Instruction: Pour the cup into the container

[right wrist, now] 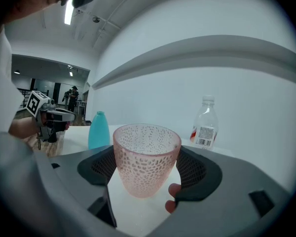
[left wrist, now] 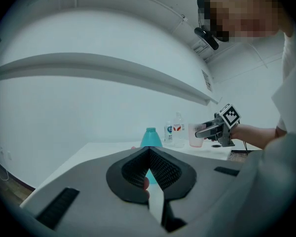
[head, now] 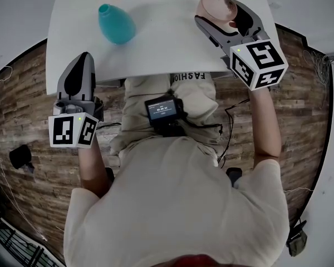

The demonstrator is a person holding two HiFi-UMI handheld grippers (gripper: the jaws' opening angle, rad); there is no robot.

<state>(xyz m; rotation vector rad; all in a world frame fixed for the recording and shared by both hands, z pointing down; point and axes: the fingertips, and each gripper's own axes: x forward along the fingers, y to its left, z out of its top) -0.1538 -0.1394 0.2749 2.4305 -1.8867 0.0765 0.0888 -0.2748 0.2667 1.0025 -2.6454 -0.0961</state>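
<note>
Standing upright between jaws of right gripper [right wrist: 147, 168], pink cup [right wrist: 146, 154] clamped, left gripper [left wrist: 149, 168] closed, empty

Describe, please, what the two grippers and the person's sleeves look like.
Both the left gripper and the right gripper have pale grey shells with black, ribbed inner pads. Each carries a white cube printed with black square markers and a small green light. The person wears a light short-sleeved T-shirt.
</note>
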